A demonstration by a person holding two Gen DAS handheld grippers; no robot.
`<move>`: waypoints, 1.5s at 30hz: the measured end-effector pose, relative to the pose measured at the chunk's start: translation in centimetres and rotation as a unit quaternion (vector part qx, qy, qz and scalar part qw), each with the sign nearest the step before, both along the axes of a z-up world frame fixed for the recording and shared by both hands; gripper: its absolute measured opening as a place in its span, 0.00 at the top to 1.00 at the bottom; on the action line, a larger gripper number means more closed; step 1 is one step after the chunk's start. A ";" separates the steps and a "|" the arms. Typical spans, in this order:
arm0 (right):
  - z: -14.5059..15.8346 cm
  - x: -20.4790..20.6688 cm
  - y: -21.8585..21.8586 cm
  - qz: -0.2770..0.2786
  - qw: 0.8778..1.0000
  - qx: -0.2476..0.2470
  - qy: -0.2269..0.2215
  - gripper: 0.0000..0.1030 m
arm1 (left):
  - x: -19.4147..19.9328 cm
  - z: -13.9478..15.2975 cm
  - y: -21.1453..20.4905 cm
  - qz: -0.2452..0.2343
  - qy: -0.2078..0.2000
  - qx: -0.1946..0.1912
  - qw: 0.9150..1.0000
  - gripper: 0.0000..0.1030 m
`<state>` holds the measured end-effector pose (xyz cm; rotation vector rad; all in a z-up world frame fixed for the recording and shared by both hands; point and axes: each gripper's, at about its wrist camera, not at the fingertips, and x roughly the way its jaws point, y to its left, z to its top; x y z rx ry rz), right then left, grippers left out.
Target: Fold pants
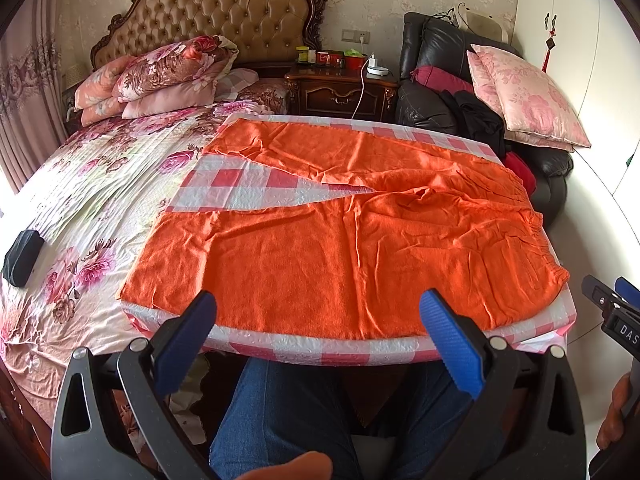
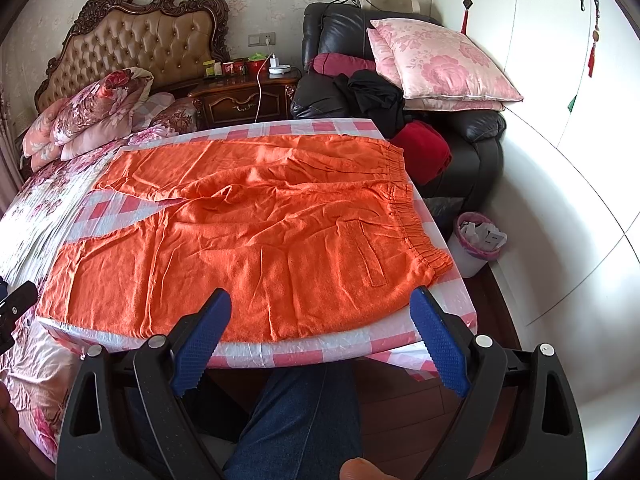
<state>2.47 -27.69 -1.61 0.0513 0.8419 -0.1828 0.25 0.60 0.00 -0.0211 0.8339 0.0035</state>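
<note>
Jaws spread wide on both grippers, neither touching the bright orange pants (image 2: 248, 232) laid flat on a pink-and-white checked tablecloth (image 2: 320, 354).

Blue ribbed pads tip the left gripper (image 1: 320, 344) and the right gripper (image 2: 320, 336), each held just short of the table's near edge, above the person's blue-jeaned legs (image 1: 280, 416). The pants lie with the gathered elastic waistband (image 2: 408, 216) at the right end and the two legs splayed apart toward the left, the cloth wrinkled, a slit pocket (image 2: 370, 254) near the waistband. Beside the table stands a bed with floral sheets (image 1: 80, 200) and a tufted tan headboard (image 1: 212, 16); a black leather armchair (image 2: 472, 148) carries pink floral cushions (image 2: 440, 64).
</note>
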 end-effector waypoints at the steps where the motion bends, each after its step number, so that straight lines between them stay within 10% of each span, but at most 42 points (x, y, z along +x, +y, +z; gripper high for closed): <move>1: 0.0 0.0 0.0 0.000 1.000 -0.001 0.000 0.15 | 0.0 0.0 0.0 0.000 0.000 0.000 1.000 0.01; 45: -0.3 0.1 -0.1 -0.001 1.000 -0.004 -0.001 0.15 | 0.0 -0.1 0.0 -0.001 0.000 -0.002 1.000 0.01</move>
